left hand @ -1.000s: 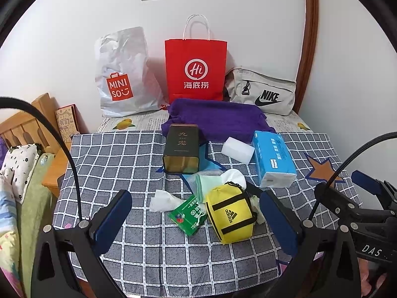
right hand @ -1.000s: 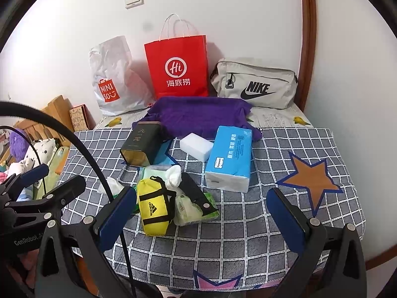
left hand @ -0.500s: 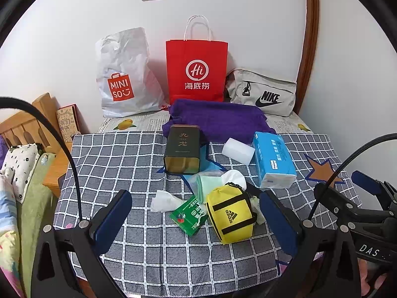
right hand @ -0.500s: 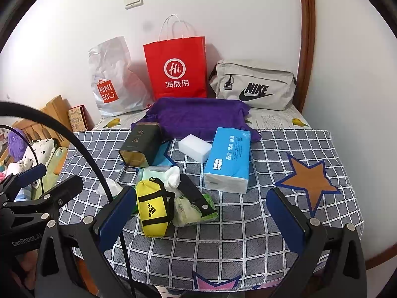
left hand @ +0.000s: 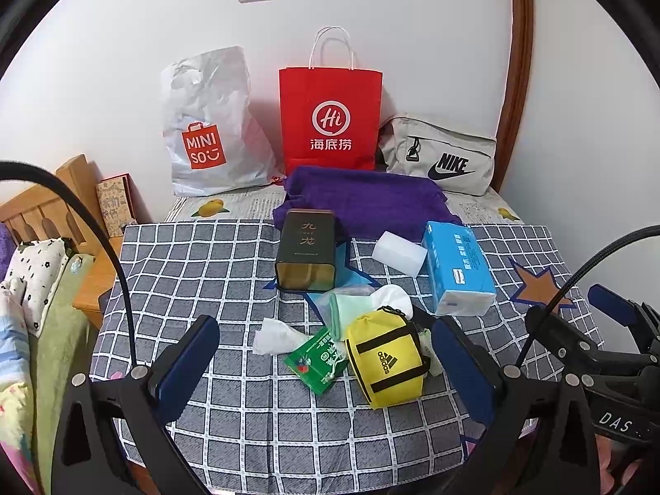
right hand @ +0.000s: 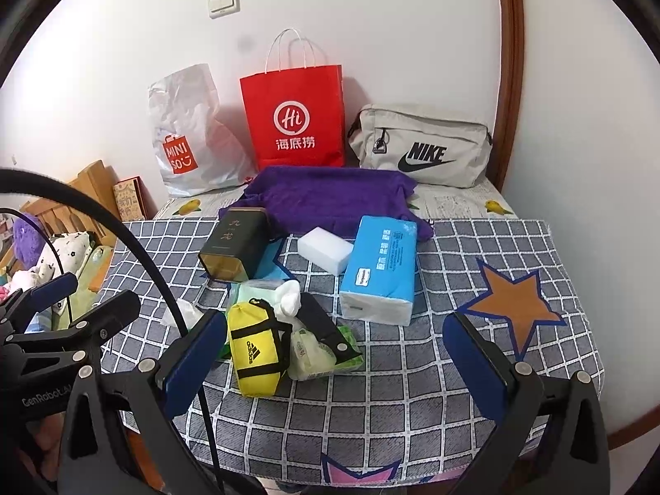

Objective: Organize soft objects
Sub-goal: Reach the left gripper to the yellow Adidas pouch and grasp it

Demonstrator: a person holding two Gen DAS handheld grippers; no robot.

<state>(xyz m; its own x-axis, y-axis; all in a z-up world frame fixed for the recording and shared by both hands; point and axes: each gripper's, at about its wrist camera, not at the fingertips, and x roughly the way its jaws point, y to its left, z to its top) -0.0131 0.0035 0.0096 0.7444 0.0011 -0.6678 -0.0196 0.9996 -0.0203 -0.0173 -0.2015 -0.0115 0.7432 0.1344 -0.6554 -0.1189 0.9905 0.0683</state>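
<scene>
Both grippers hover over the near edge of the checked cloth (left hand: 206,255), holding nothing. Left gripper (left hand: 326,365) fingers wide apart, above the yellow pouch (left hand: 385,361) and green packet (left hand: 317,361). Right gripper (right hand: 336,361) fingers also wide apart, pouch (right hand: 251,357) just inside its left finger.

Soft items cluster mid-cloth: yellow pouch lying on its side, green packet touching its left side, crumpled tissue (left hand: 274,336) further left, mint cloth (left hand: 350,303) and white wad (left hand: 394,295) behind it, pale green wipes pack (right hand: 313,354) on its right under a black strap (right hand: 321,319). Dark tin (left hand: 307,249) lies on its side behind the cluster. White sponge (left hand: 400,253) sits between tin and blue tissue pack (left hand: 458,266). Purple towel (left hand: 367,202) behind them. Against the wall: white bag (left hand: 210,123), red bag (left hand: 330,119), grey bag (left hand: 445,159).
</scene>
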